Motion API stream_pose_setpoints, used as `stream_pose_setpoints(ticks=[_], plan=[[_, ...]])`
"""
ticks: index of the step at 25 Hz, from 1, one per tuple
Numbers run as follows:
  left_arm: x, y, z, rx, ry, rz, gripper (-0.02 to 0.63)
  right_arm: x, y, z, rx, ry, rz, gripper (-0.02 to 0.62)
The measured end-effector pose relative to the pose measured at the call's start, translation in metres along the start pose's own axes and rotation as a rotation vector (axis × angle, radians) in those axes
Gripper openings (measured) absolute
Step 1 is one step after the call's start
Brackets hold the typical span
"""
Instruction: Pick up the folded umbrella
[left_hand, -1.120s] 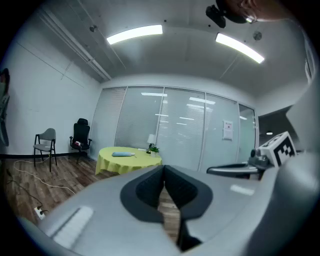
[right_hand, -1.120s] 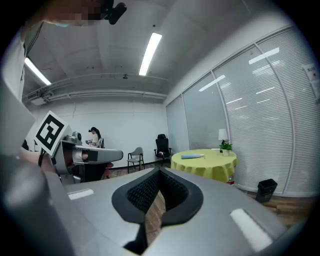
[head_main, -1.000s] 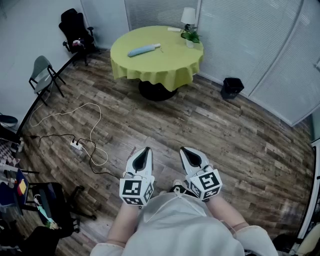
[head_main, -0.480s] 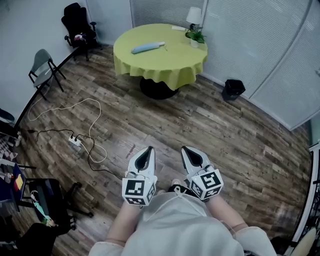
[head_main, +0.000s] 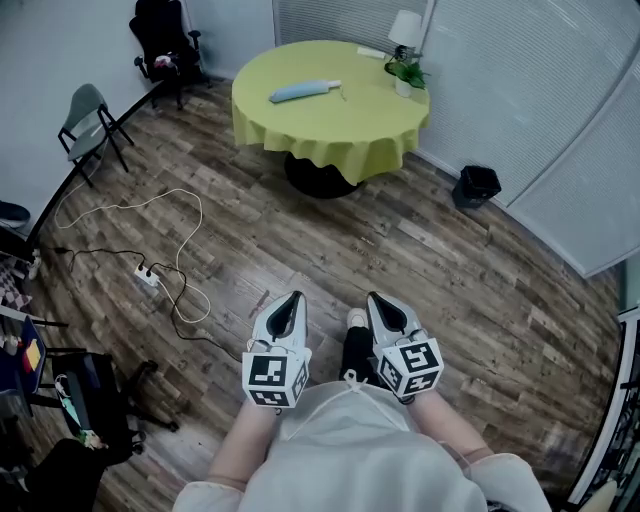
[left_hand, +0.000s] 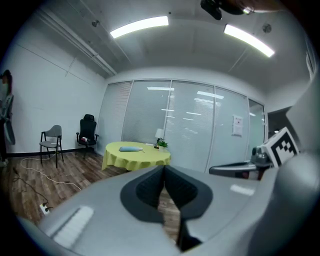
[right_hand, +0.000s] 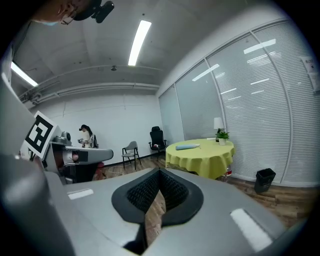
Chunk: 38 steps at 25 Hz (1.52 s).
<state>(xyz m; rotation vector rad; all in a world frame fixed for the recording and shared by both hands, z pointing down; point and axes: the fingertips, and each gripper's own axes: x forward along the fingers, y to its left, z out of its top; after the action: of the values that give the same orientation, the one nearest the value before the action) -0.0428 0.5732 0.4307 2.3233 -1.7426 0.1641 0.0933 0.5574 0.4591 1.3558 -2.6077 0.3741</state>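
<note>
The folded umbrella (head_main: 305, 91), light blue with a pale handle, lies on a round table with a yellow cloth (head_main: 330, 125) at the far side of the room. It also shows small in the left gripper view (left_hand: 131, 148) and the right gripper view (right_hand: 187, 146). My left gripper (head_main: 291, 300) and right gripper (head_main: 385, 300) are held side by side close to my body, pointing toward the table and far short of it. Both are shut with nothing between their jaws, as the left gripper view (left_hand: 163, 167) and right gripper view (right_hand: 159, 172) show.
A white lamp (head_main: 405, 28) and a small plant (head_main: 408, 75) stand at the table's far edge. A power strip (head_main: 150, 275) with loose cables lies on the wood floor at left. A grey folding chair (head_main: 85, 115), a black office chair (head_main: 165, 35) and a black bin (head_main: 477, 185) stand around the room.
The table and umbrella have drawn a little nearer and shifted right in the head view. Both grippers travelled forward with me, and my shoe now shows between them.
</note>
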Motion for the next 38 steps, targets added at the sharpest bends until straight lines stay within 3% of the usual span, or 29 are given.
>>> stream_pose_setpoints(ticks=[4, 14, 20, 30, 38], plan=[[0.053, 0.01, 0.015, 0.012, 0.002, 0.045, 0.006, 0.045, -0.043, 0.015, 0.001, 0.001, 0.034, 0.0], [0.222, 0.013, 0.074, 0.042, -0.027, 0.146, 0.006, 0.154, -0.198, 0.079, -0.008, -0.02, 0.076, 0.0], [0.308, -0.002, 0.089, 0.047, -0.027, 0.132, 0.006, 0.207, -0.278, 0.105, -0.02, -0.005, 0.086, 0.0], [0.402, 0.056, 0.081, -0.046, 0.039, 0.189, 0.006, 0.294, -0.319, 0.105, -0.018, 0.059, 0.117, 0.0], [0.505, 0.14, 0.104, -0.048, 0.047, 0.141, 0.006, 0.403, -0.342, 0.134, -0.011, 0.057, 0.055, 0.0]])
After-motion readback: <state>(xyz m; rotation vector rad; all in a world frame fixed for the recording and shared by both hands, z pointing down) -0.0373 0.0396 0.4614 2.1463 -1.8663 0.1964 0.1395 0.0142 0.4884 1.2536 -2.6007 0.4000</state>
